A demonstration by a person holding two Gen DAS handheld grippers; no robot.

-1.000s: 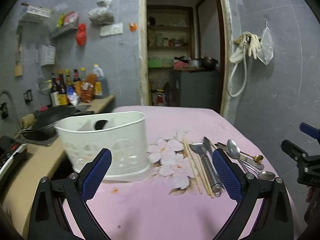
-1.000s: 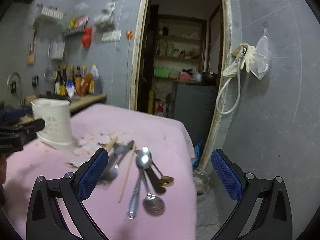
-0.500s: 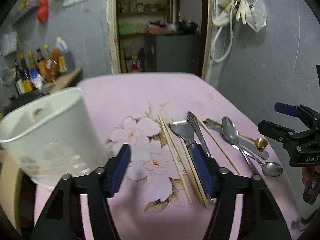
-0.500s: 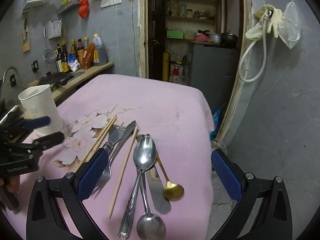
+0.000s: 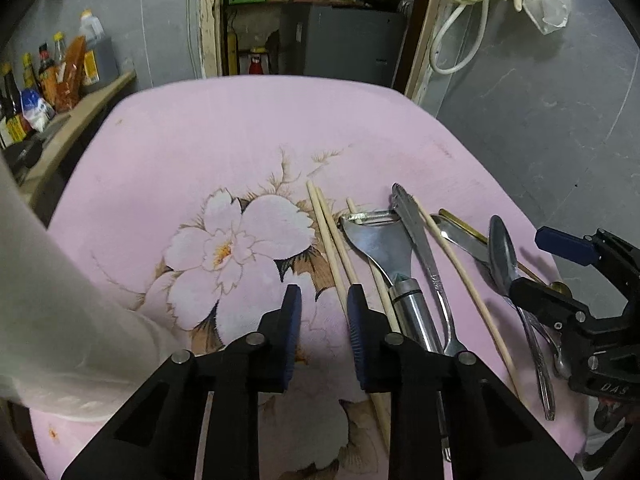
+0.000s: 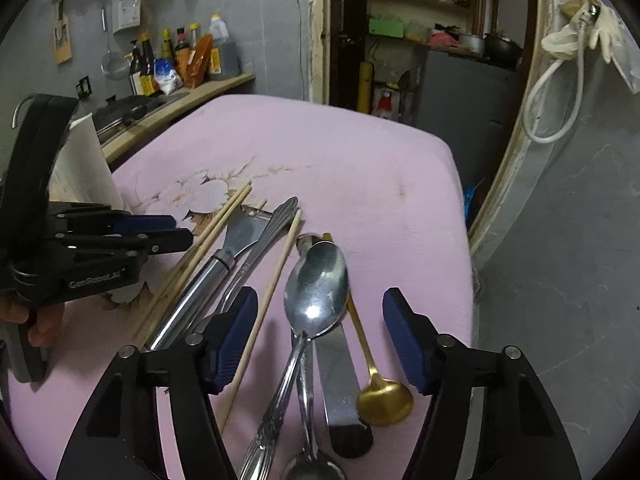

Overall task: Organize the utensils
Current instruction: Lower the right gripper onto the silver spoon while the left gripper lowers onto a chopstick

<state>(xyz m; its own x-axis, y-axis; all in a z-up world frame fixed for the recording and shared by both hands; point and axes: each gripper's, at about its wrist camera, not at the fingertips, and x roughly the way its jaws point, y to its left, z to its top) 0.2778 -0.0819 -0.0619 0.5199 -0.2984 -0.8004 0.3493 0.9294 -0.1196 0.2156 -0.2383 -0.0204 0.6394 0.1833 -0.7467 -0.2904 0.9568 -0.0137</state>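
Utensils lie side by side on the pink flowered cloth (image 5: 240, 140): a pair of chopsticks (image 5: 332, 232), a steel peeler (image 5: 384, 248), a fork (image 5: 424, 256), a single chopstick (image 6: 276, 280), a large spoon (image 6: 318, 284), a knife (image 6: 340, 380) and a gold spoon (image 6: 384, 400). My left gripper (image 5: 324, 300) hovers over the cloth with its jaws closing. The chopstick pair runs just under its right finger, and nothing is pinched. My right gripper (image 6: 320, 308) straddles the large spoon's bowl with its jaws closing and its pads clear of it. The white utensil holder (image 5: 48, 300) stands at the left.
The table's right edge (image 6: 460, 240) drops off near a doorway. A wooden counter with sauce bottles (image 6: 180, 60) and a dark pan runs along the left. A hose and gloves (image 6: 576, 40) hang on the grey wall. A hand (image 6: 40, 320) holds the left gripper.
Both grippers have tipped down and come closer to the utensils. The left jaws narrowed to a small gap; the right jaws narrowed somewhat. The holder slid to the left view's edge.
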